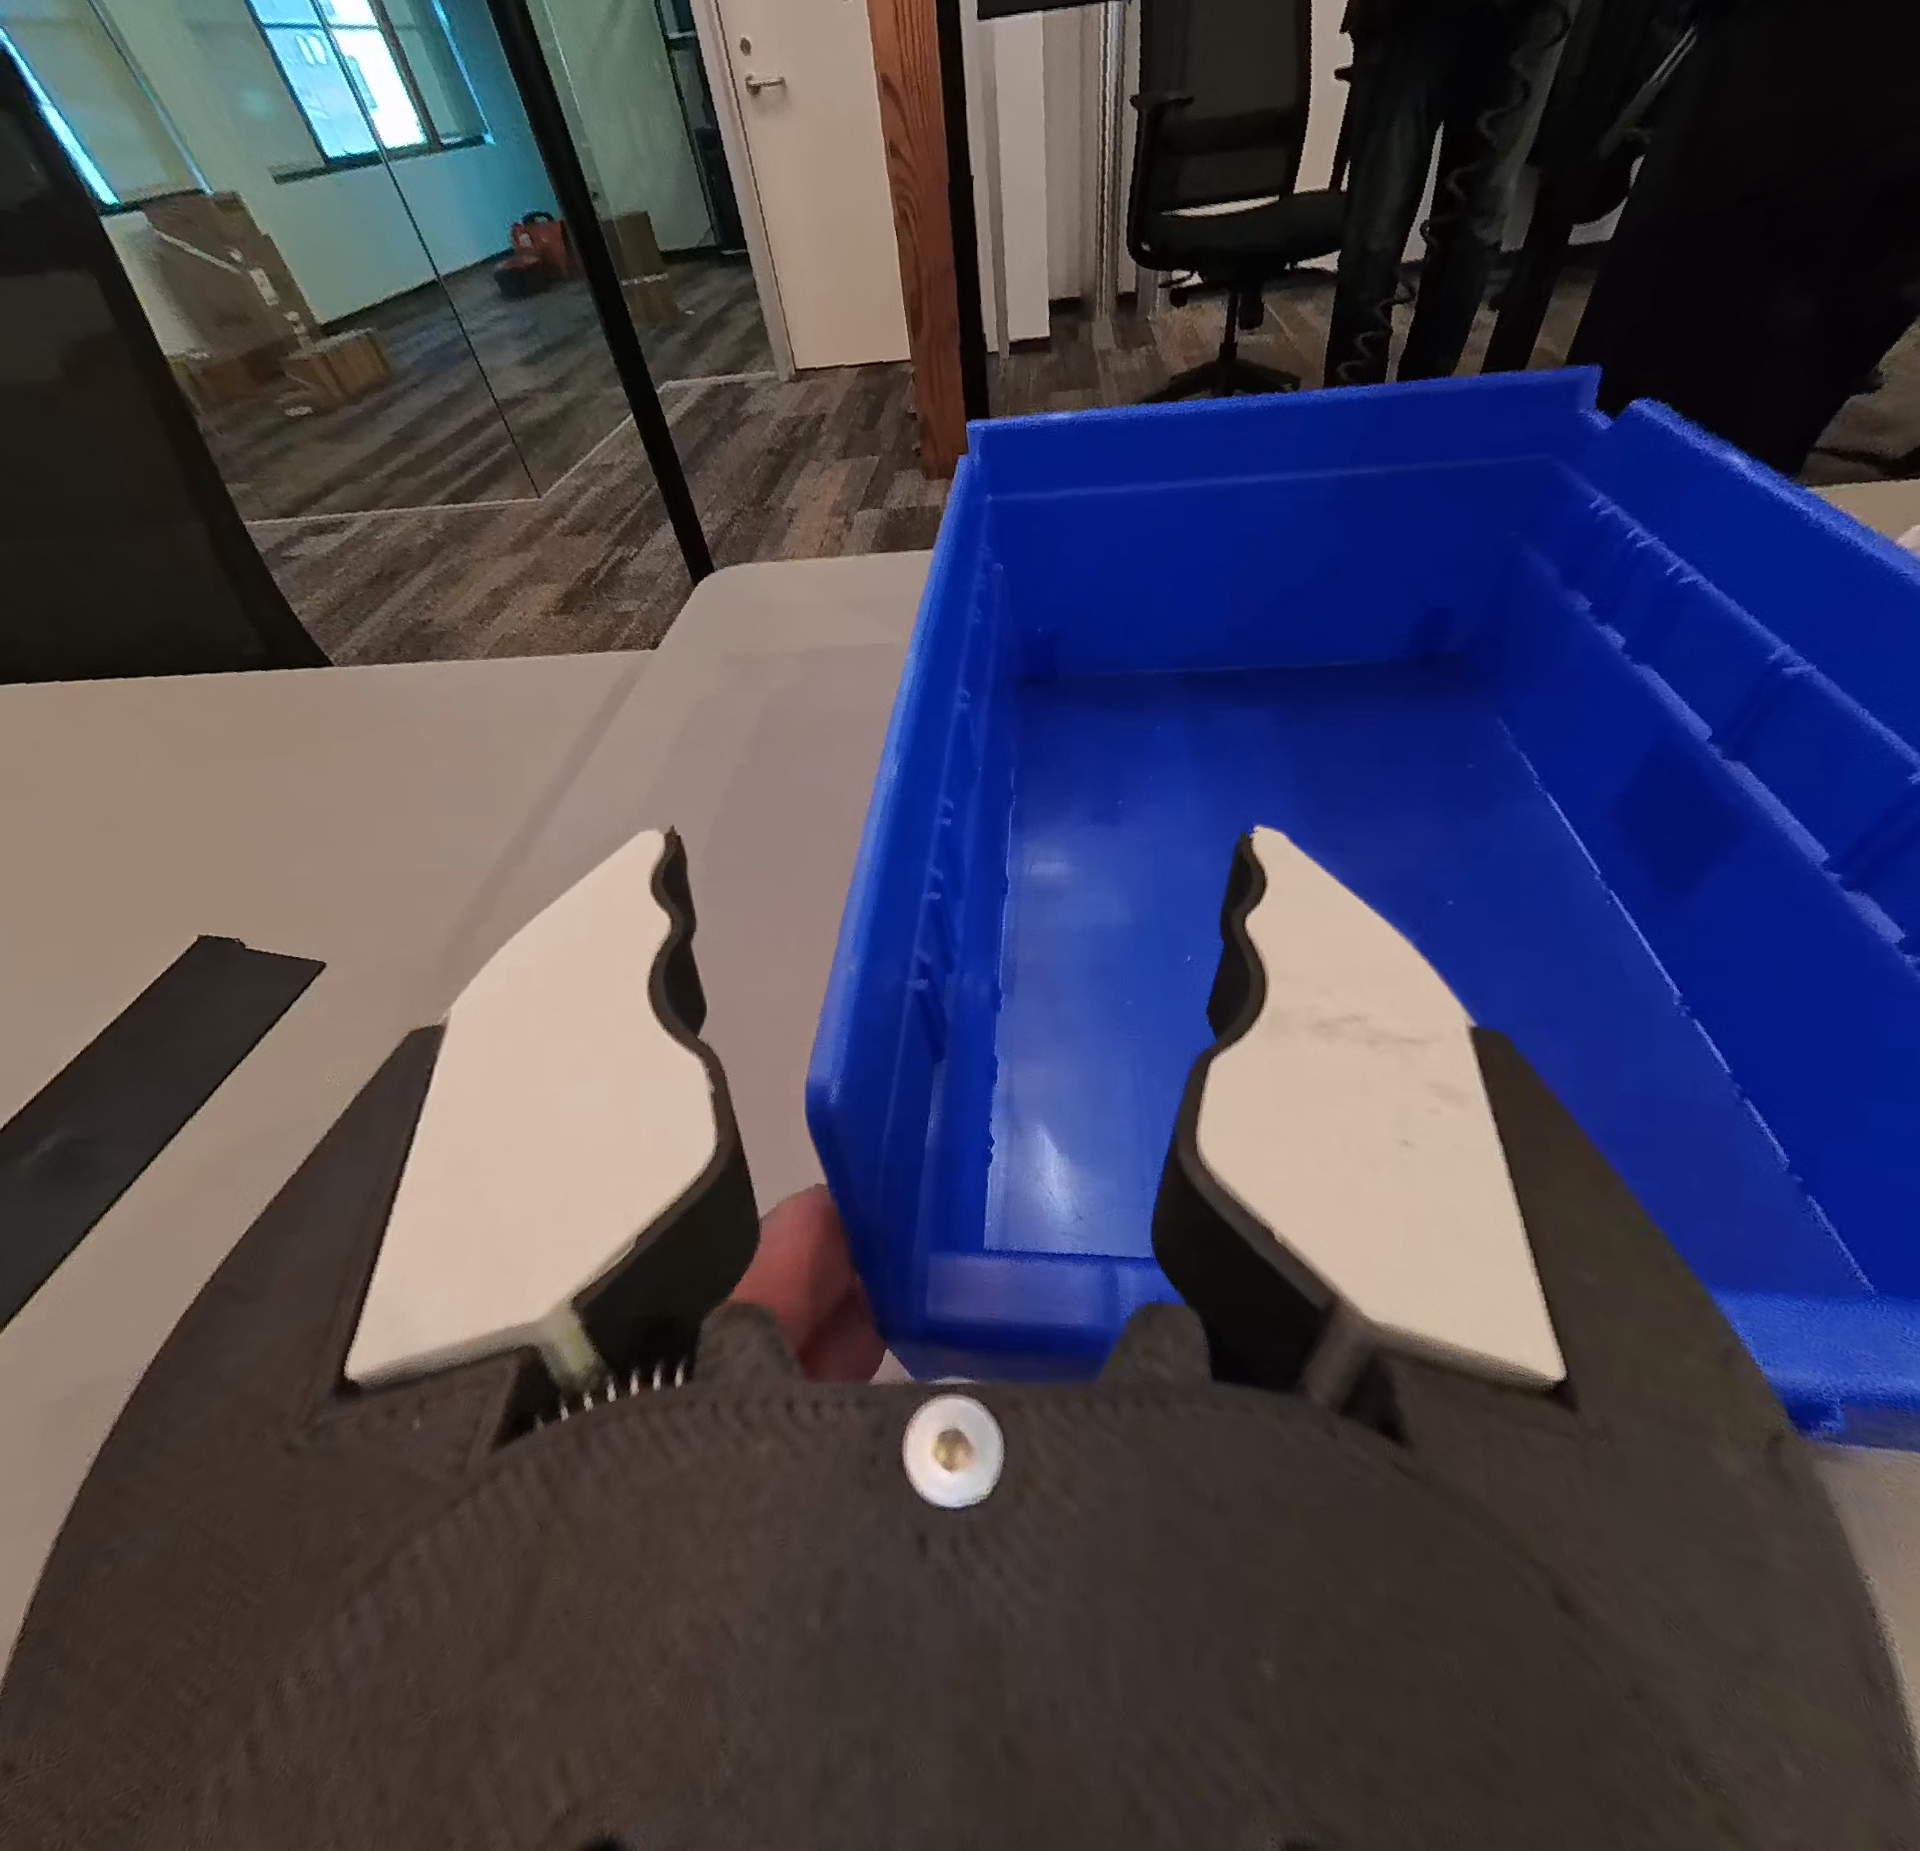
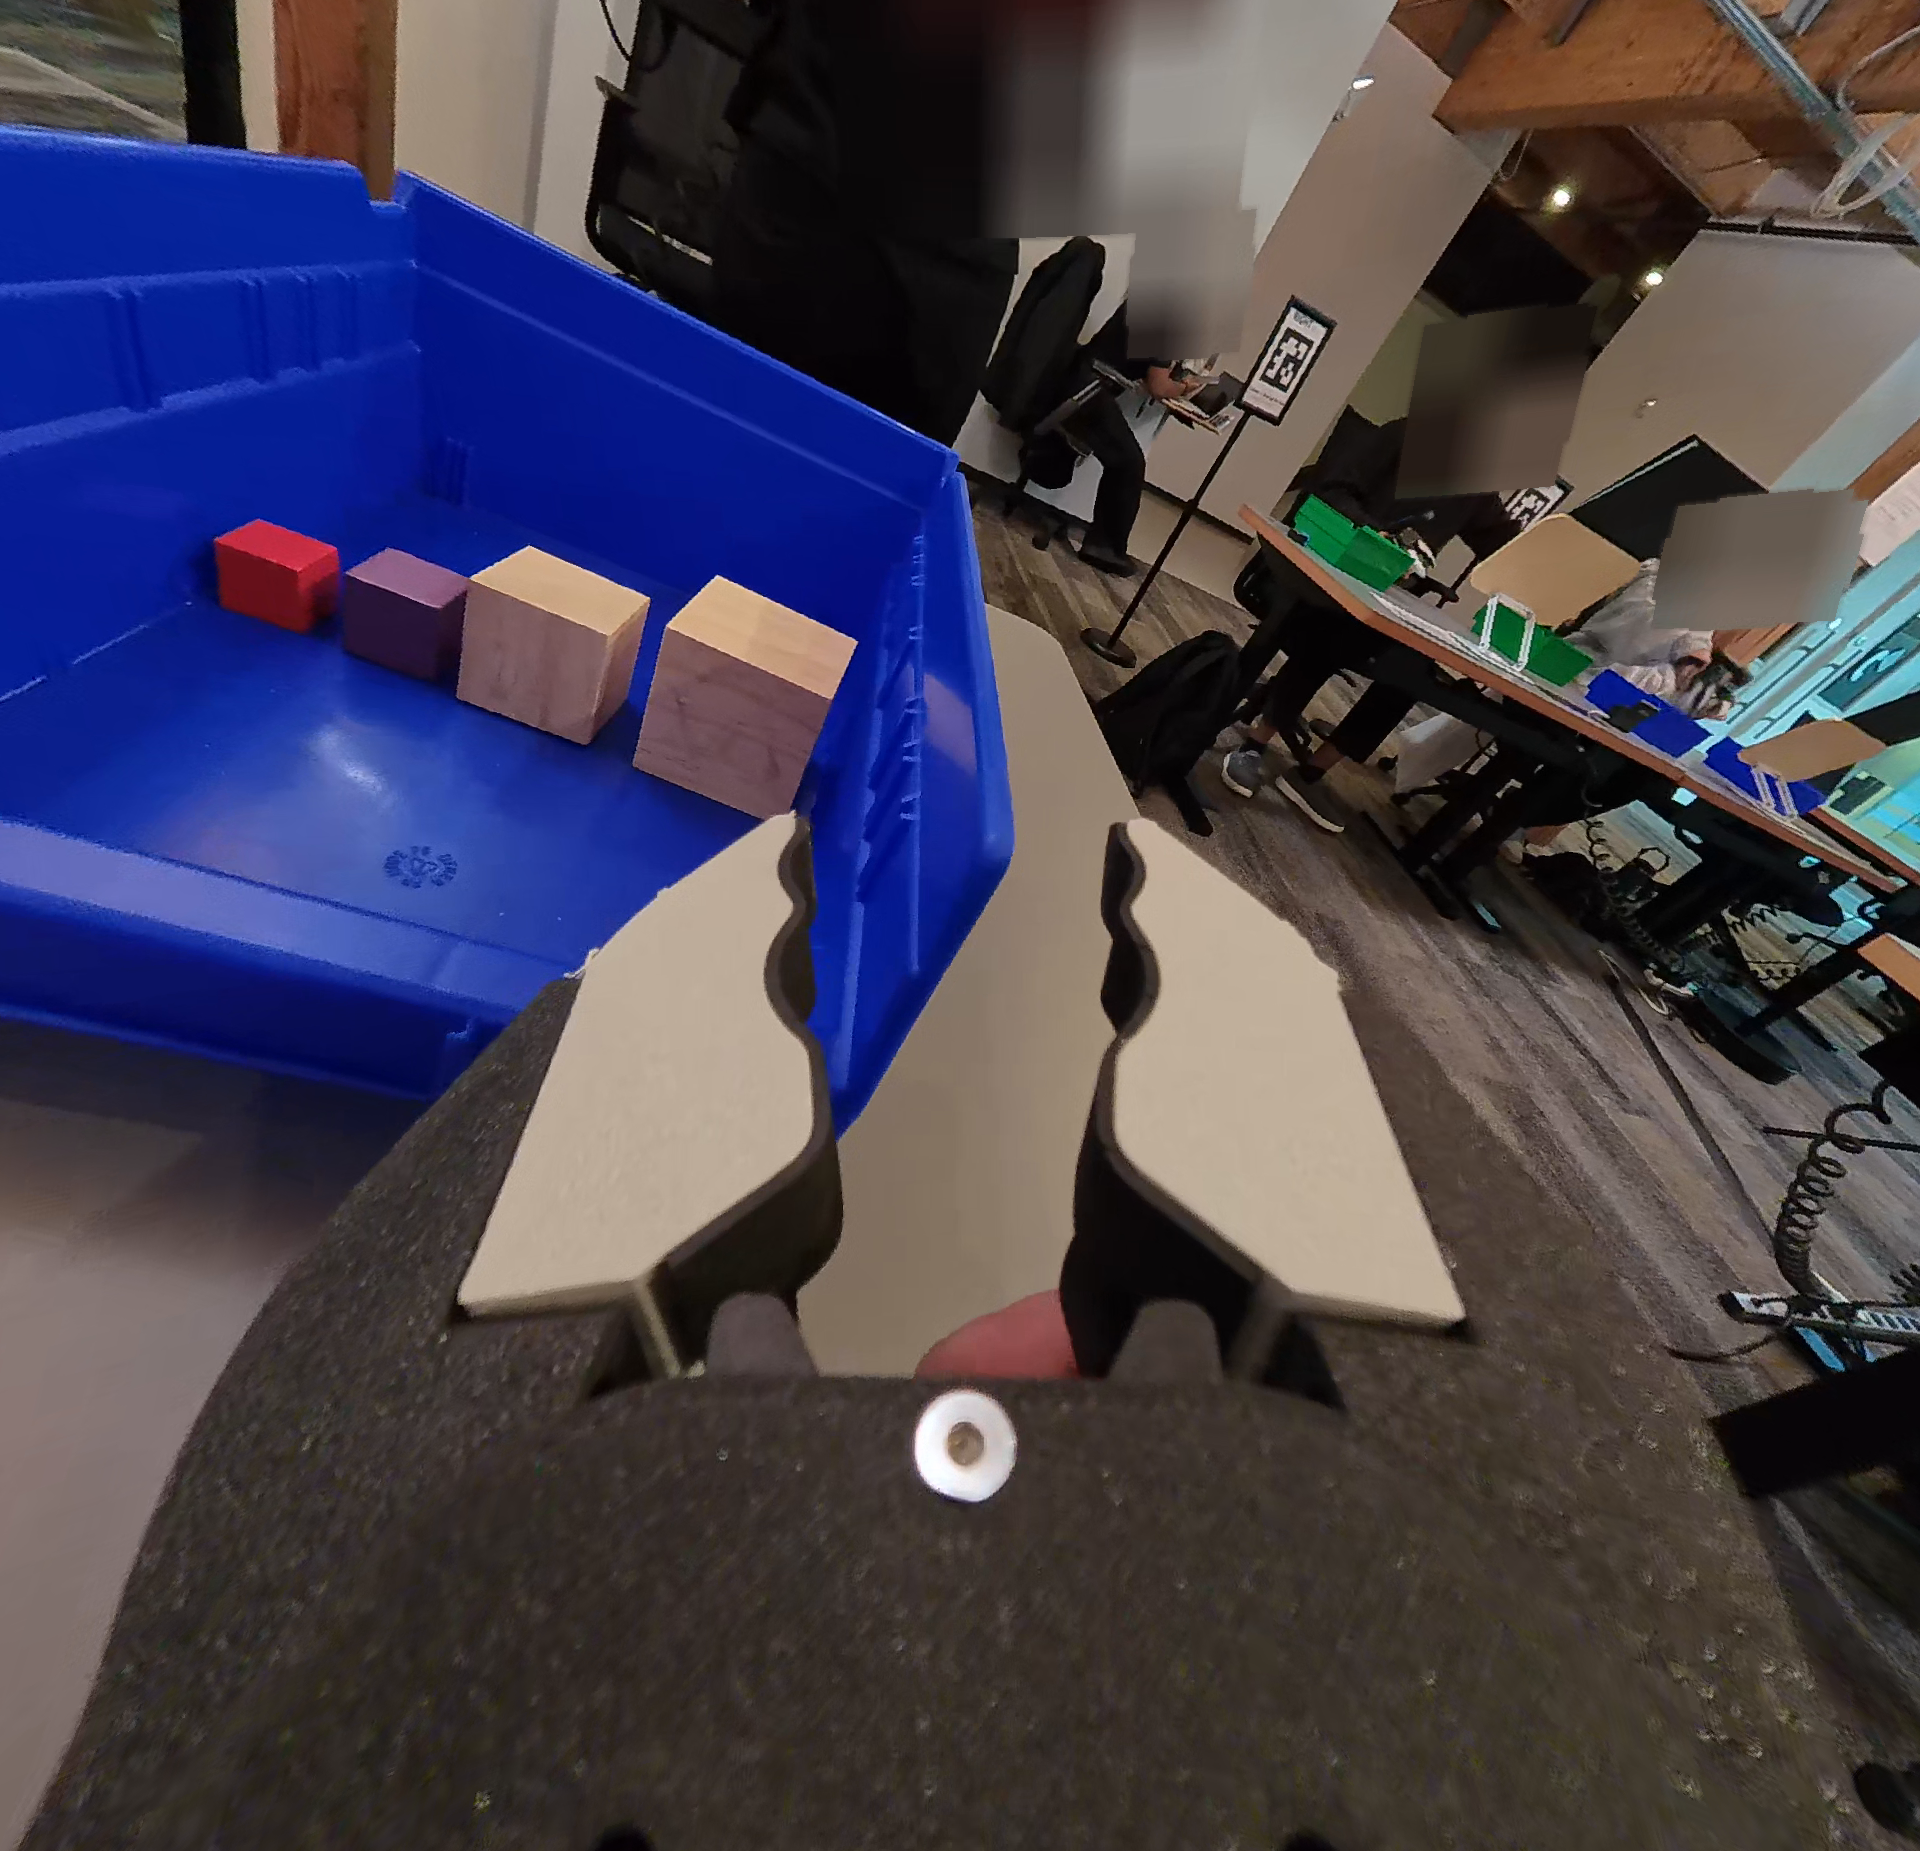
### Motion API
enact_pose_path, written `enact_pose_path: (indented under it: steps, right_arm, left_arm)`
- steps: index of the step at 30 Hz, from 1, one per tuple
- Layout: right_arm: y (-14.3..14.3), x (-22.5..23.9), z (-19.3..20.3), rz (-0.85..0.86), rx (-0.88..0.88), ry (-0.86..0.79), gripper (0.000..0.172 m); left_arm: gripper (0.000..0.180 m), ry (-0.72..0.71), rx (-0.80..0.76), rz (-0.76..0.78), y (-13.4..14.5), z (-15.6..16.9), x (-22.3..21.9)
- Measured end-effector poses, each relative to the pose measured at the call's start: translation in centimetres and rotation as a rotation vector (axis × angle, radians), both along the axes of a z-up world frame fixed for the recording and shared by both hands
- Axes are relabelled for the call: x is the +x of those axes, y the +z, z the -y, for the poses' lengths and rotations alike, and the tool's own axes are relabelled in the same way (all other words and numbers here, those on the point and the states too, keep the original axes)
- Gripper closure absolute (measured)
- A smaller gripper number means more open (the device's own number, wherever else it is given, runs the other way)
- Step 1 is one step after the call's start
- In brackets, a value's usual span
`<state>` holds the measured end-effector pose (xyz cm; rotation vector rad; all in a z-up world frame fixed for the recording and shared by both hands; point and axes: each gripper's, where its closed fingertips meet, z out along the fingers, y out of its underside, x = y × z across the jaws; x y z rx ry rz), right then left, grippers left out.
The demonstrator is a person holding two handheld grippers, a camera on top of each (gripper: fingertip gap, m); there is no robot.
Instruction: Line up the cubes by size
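Grey table point(image 1: 312, 814), blue bin point(image 1: 1299, 596); both grippers' jaws wide apart, gripping nothing.

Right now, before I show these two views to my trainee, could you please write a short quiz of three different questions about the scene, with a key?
1. Count: how many cubes stand in the blue bin?
2. Multiple choice: which cube stands nearest the bin's right-hand wall in the right wrist view? A. red cube B. purple cube C. the larger wooden cube
3. True or false: the right gripper holds the smaller wooden cube.

Key:
1. Four, in one row that grows in size from red to the larger wooden cube.
2. C.
3. False. Its jaws are open and hold nothing; the left gripper is open too.
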<state>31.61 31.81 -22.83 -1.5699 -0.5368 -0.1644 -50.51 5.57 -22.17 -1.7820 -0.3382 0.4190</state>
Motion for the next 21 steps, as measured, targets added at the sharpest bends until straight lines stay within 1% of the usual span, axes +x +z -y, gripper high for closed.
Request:
enact_pose_path:
  steps: [4, 9, 16, 21]
  right_arm:
    - [0.0, -0.2, -0.2, -0.008, -0.007, 0.019, 0.121]
    - [-0.3, -0.3, -0.6, -0.004, -0.025, 0.028, 0.124]
    - [-0.4, -0.4, -1.0, -0.012, -0.043, 0.052, 0.128]
    - [-0.3, -0.4, -0.9, -0.021, -0.037, 0.061, 0.132]
  left_arm:
    - [0.089, 0.004, -0.015, 0.002, -0.8, -0.2, -0.2]
    - [0.108, 0.011, 0.009, -0.043, -0.9, -0.3, -0.5]
    - [0.122, 0.025, 0.001, -0.048, -1.4, -0.4, -0.9]
    - [0.134, 0.012, -0.031, -0.1, -1.5, -0.8, -0.4]
